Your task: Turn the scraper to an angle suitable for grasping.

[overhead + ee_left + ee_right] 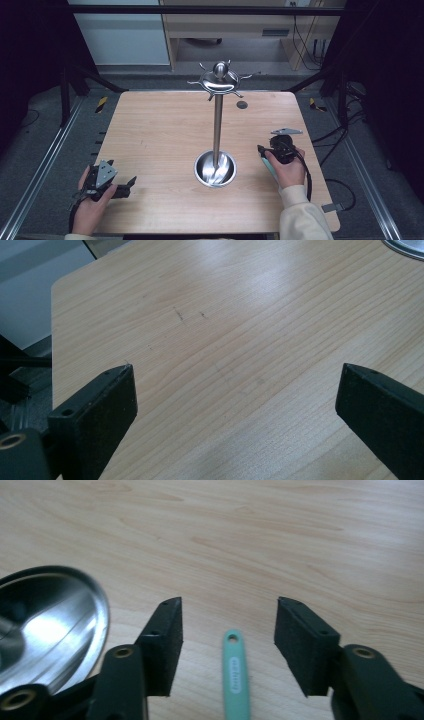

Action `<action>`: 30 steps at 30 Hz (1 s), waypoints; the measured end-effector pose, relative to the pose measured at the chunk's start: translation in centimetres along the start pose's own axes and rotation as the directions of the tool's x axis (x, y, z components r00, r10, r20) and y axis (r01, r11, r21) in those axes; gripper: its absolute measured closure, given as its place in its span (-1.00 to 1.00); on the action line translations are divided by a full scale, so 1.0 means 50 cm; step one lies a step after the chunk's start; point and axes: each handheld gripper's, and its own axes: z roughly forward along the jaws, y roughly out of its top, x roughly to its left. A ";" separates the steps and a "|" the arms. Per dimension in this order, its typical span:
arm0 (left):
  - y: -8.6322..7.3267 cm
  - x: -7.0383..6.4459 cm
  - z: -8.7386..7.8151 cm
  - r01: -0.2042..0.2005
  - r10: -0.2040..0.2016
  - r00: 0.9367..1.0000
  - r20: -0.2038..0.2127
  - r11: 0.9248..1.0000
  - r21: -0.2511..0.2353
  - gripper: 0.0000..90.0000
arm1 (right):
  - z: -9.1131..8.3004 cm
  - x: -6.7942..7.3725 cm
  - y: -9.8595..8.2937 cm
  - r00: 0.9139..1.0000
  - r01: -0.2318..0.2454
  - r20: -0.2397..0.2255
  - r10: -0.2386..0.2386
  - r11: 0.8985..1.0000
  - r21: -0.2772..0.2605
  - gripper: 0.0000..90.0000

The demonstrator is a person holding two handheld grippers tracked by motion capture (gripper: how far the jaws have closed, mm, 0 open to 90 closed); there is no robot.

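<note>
A steel stand rises from mid-table: a round dish base [215, 170], a thin pole [218, 125] and a domed top with several hooks [218, 80]. My right gripper [228, 602] is open low over the wood, just right of the base [50, 625]. A mint-green handle [235, 680] with a hanging hole lies on the table between its jaws, untouched; its other end is hidden. From above, that handle [270, 169] shows beside the right hand, behind the right gripper [261, 150]. My left gripper [129, 184] is open at the front left corner, over bare wood [235, 370].
A small dark disc [242, 104] lies on the table behind the stand. The wooden table [160, 130] has rounded corners and metal rails along both sides. The base's rim [405, 247] shows at the top right of the left gripper view.
</note>
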 end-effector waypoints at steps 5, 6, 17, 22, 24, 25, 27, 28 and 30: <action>0.000 -0.001 0.000 -0.003 0.003 1.000 0.002 1.000 0.002 -0.93 | 0.007 0.023 -0.002 0.997 0.075 -0.022 -0.074 0.996 0.040 0.51; 0.000 -0.001 0.000 -0.002 0.002 1.000 0.002 1.000 0.002 -0.93 | 0.011 0.033 -0.003 0.994 0.102 -0.037 -0.100 0.994 0.050 0.63; 0.001 -0.002 0.002 -0.008 0.008 1.000 0.006 1.000 0.006 -0.93 | 0.025 0.049 -0.009 0.984 0.158 -0.099 -0.147 0.982 0.103 1.00; 0.001 -0.002 0.002 -0.009 0.009 1.000 0.007 1.000 0.005 -0.93 | 0.031 0.046 -0.012 0.985 0.166 -0.078 -0.157 0.978 0.128 1.00; 0.001 -0.003 0.002 -0.009 0.009 1.000 0.008 1.000 0.005 -0.93 | 0.036 0.040 -0.014 0.987 0.158 -0.061 -0.151 0.976 0.150 1.00; 0.001 -0.003 0.002 -0.009 0.009 1.000 0.008 1.000 0.006 -0.93 | 0.036 0.040 -0.014 0.987 0.158 -0.061 -0.151 0.976 0.150 1.00; 0.001 -0.003 0.002 -0.009 0.009 1.000 0.011 1.000 0.007 -0.93 | 0.039 0.036 -0.015 0.986 0.166 -0.049 -0.160 0.973 0.162 1.00; 0.001 -0.003 0.003 -0.010 0.010 1.000 0.013 1.000 0.010 -0.93 | 0.039 0.034 -0.016 0.987 0.161 -0.047 -0.156 0.972 0.169 1.00; 0.001 -0.003 0.003 -0.011 0.011 1.000 0.014 1.000 0.010 -0.93 | 0.041 0.030 -0.017 0.988 0.153 -0.041 -0.148 0.973 0.174 1.00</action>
